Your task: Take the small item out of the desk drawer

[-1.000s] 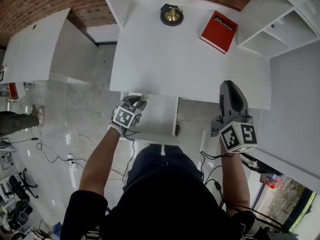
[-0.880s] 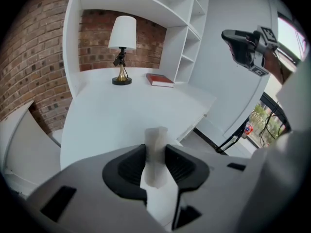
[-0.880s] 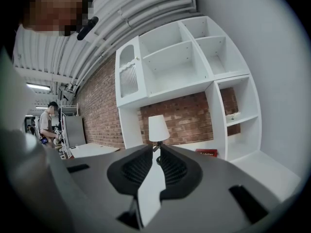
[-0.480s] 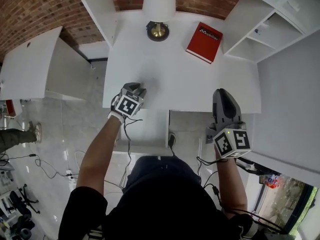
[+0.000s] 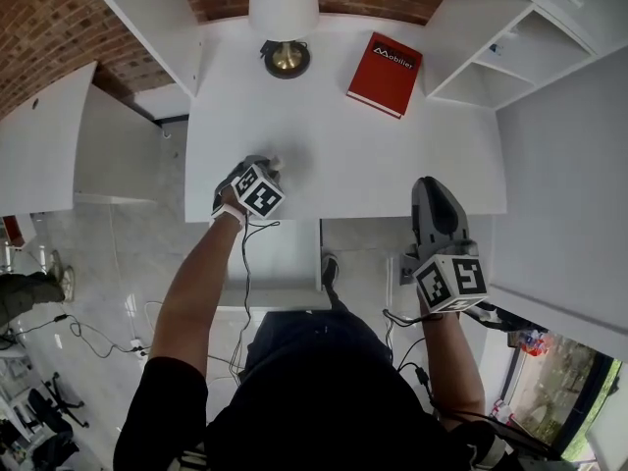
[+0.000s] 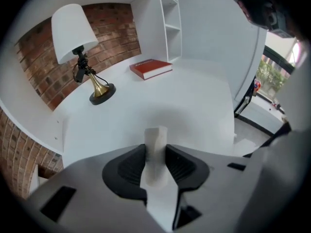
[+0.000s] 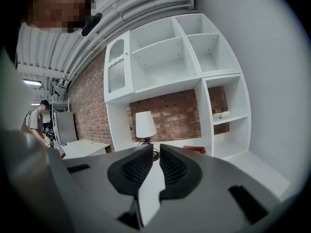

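My left gripper (image 5: 272, 168) hangs over the white desk top (image 5: 392, 165), just past its front edge, and is shut on a small white item (image 6: 155, 147). The item stands upright between the black pads (image 6: 127, 168), its top poking out beyond them; it also shows at the jaw tips in the head view as a small white item (image 5: 277, 161). Below the desk edge the white drawer (image 5: 280, 263) stands pulled out toward me. My right gripper (image 5: 433, 188) sits at the desk's front edge on the right. Its jaws stand nearly together with nothing between them.
A lamp with a white shade (image 5: 283, 3) and brass base (image 5: 286, 59) stands at the back of the desk. A red book (image 5: 385, 74) lies to its right. White shelving (image 5: 510, 47) lines the right side. Another white table (image 5: 49, 135) stands at the left. Cables (image 5: 88, 327) trail on the floor.
My left gripper has moved from the open drawer up and forward over the desk top, carrying the small white item. The right gripper has barely moved.
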